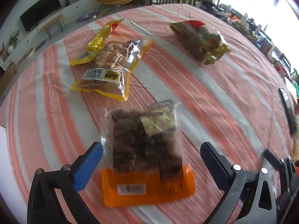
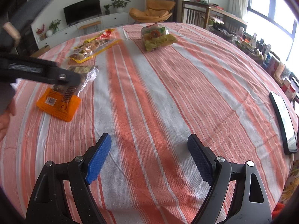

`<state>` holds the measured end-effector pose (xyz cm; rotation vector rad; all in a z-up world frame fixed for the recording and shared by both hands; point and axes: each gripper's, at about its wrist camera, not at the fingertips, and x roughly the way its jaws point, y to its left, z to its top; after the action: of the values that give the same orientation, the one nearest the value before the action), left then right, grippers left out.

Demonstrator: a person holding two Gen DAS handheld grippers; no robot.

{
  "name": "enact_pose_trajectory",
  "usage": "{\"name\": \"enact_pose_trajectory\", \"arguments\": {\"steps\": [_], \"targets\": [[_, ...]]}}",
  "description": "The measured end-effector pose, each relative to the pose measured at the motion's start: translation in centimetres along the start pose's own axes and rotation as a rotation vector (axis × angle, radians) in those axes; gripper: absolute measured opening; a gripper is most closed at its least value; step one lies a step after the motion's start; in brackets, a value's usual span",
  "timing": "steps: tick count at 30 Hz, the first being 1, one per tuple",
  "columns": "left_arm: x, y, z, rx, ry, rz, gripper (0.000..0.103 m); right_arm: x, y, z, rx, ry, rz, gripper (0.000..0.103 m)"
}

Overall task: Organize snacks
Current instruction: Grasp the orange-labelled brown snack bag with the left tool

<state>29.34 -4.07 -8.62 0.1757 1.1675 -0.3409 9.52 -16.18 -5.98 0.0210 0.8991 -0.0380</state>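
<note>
- The left gripper (image 1: 151,158) is hanging wide open over the orange bag (image 1: 145,160), its blue textured pads standing apart on either side of the pack; whether they are touching it is hard to tell, since the left view is blurring there.
- The right gripper (image 2: 149,156) is also gaping wide, holding nothing, above bare cloth (image 2: 158,93).
- In the right view, the left gripper is covering part of the orange bag (image 2: 61,95), and a hand (image 2: 4,121) is being cut off at the frame edge.
- The yellow bag (image 1: 110,59), glossy and crinkled, is lying beyond the orange one; the green bag (image 1: 201,41) is sitting well apart, further right.
- A dark phone (image 2: 284,119) is lying near the cloth's right edge.
- The cloth is showing orange and white stripes with a woven, slightly wrinkled texture.
- Behind the table, a TV (image 2: 82,9), potted plants and an orange chair (image 2: 153,11) are standing by the wall; the window is glaring white.
</note>
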Motion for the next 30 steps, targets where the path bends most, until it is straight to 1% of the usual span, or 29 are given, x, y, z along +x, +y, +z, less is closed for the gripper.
{"name": "enact_pose_trajectory", "arguments": {"steps": [2,3,4,6,9,10,11,12,13,14,17,19,21,23,24,25,26,28,29,30], "targets": [[1.3,0.2,0.4,-0.015,0.020,0.014,0.103,0.0,0.0,0.0,0.000,0.000,0.000,0.086],[1.4,0.1,0.4,-0.008,-0.016,0.042,0.103,0.0,0.0,0.0,0.000,0.000,0.000,0.086],[1.5,0.3,0.5,-0.020,-0.030,0.029,0.103,0.0,0.0,0.0,0.000,0.000,0.000,0.087],[1.3,0.8,0.6,-0.042,-0.058,0.040,0.103,0.0,0.0,0.0,0.000,0.000,0.001,0.087],[0.8,1.2,0.2,-0.061,-0.073,0.047,0.103,0.0,0.0,0.0,0.000,0.000,0.000,0.087],[0.6,1.4,-0.3,-0.073,-0.081,0.050,0.099,0.0,0.0,0.0,-0.001,0.001,0.001,0.087],[0.2,1.5,-0.8,-0.077,-0.098,0.055,0.094,0.0,0.0,0.0,0.000,0.000,0.001,0.087],[-0.2,1.7,-1.6,-0.084,-0.117,0.061,0.082,0.0,0.0,0.0,0.000,0.000,0.001,0.087],[-0.6,2.2,-2.3,-0.099,-0.124,0.057,0.077,0.0,0.0,0.0,0.000,0.000,0.001,0.087],[-0.9,2.5,-2.9,-0.109,-0.123,0.059,0.076,0.0,0.0,0.0,0.000,0.000,0.000,0.087],[-2.1,3.6,-6.0,-0.142,-0.125,0.095,0.076,0.0,0.0,0.0,0.000,0.000,0.000,0.087],[-3.3,4.6,-8.9,-0.178,-0.130,0.113,0.076,0.0,0.0,0.0,0.000,0.000,0.001,0.087],[-4.6,5.2,-11.9,-0.221,-0.127,0.142,0.076,0.0,0.0,0.0,0.000,0.000,0.001,0.087],[-5.6,5.6,-14.4,-0.268,-0.138,0.136,0.077,0.0,0.0,0.0,0.000,0.000,0.001,0.087],[-6.1,5.9,-15.7,-0.293,-0.145,0.136,0.080,0.0,0.0,0.0,0.000,0.000,0.001,0.087],[-6.3,6.0,-16.4,-0.305,-0.152,0.140,0.088,0.0,0.0,0.0,0.000,0.000,0.001,0.087],[-6.4,6.1,-17.1,-0.315,-0.163,0.144,0.091,0.0,0.0,0.0,0.000,0.000,0.001,0.087],[-6.3,6.1,-18.0,-0.309,-0.186,0.161,0.101,0.0,0.0,0.0,0.000,0.000,0.001,0.087],[-6.0,5.6,-18.0,-0.295,-0.188,0.179,0.103,0.0,0.0,0.0,0.000,0.000,0.001,0.087],[-6.0,5.5,-18.2,-0.290,-0.208,0.183,0.103,0.0,0.0,0.0,0.000,0.000,0.001,0.087]]}}
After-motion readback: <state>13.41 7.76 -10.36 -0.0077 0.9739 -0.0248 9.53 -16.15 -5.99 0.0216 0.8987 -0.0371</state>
